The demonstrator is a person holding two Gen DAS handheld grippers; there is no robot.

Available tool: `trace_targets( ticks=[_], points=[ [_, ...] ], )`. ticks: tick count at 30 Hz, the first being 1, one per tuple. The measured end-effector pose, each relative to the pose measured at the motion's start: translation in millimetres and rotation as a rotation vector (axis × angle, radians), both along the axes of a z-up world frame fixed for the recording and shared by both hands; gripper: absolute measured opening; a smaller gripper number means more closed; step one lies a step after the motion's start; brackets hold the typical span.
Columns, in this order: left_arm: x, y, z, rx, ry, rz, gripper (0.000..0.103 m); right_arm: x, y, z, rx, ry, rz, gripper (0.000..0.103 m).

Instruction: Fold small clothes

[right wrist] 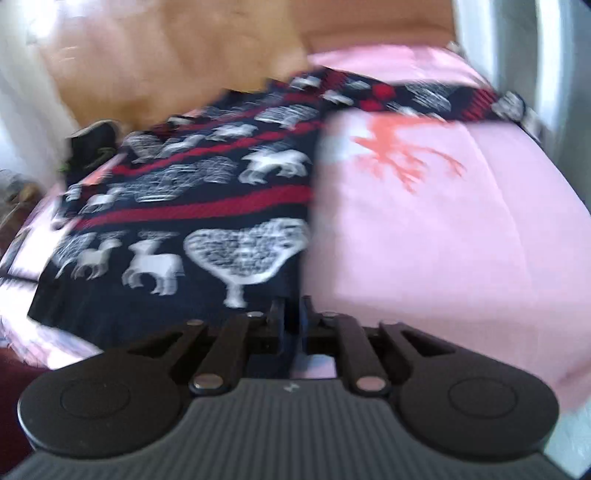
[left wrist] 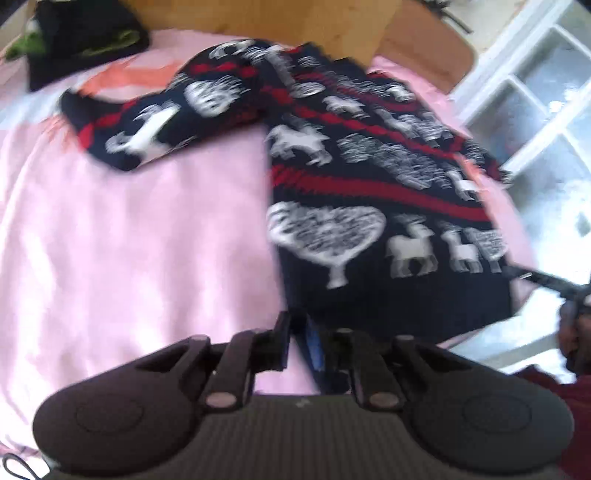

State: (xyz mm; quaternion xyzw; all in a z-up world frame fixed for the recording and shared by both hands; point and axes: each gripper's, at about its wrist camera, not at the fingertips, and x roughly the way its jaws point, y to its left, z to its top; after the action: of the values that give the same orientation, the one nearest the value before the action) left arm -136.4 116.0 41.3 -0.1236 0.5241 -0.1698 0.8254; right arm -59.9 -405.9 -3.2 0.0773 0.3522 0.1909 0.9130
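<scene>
A navy sweater (left wrist: 369, 206) with red stripes and white reindeer and heart-tree motifs lies on a pink sheet (left wrist: 129, 240). One sleeve (left wrist: 147, 122) stretches out to the left. My left gripper (left wrist: 299, 332) is shut on the sweater's near bottom hem at its left corner. In the right wrist view the same sweater (right wrist: 207, 206) fills the left half, a sleeve (right wrist: 424, 96) running right at the back. My right gripper (right wrist: 293, 317) is shut on the hem at the sweater's right corner. Both views are motion-blurred.
A dark garment with green trim (left wrist: 81, 40) lies at the back left of the sheet; it also shows in the right wrist view (right wrist: 92, 144). A wooden headboard (left wrist: 258, 18) stands behind. White window frames (left wrist: 535, 92) are at right. The sheet has an orange print (right wrist: 399, 147).
</scene>
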Motion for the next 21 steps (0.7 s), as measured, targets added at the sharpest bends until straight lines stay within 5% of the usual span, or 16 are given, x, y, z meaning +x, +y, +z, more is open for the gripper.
trace_targets(
  ticks=[5, 9, 17, 21],
  points=[
    [3, 50, 37, -0.051, -0.124, 0.174, 0.039, 3, -4, 40, 0.066, -0.139, -0.005, 0.033],
    [2, 74, 44, -0.085, -0.209, 0.287, 0.044, 22, 28, 56, 0.101, -0.193, 0.083, 0.033],
    [-16, 91, 26, -0.093, -0.262, 0.370, 0.049, 80, 214, 87, 0.025, -0.227, 0.567, 0.033],
    [-38, 110, 19, -0.128, -0.284, 0.441, 0.049, 115, 330, 110, -0.013, -0.210, 0.785, 0.051]
  ],
)
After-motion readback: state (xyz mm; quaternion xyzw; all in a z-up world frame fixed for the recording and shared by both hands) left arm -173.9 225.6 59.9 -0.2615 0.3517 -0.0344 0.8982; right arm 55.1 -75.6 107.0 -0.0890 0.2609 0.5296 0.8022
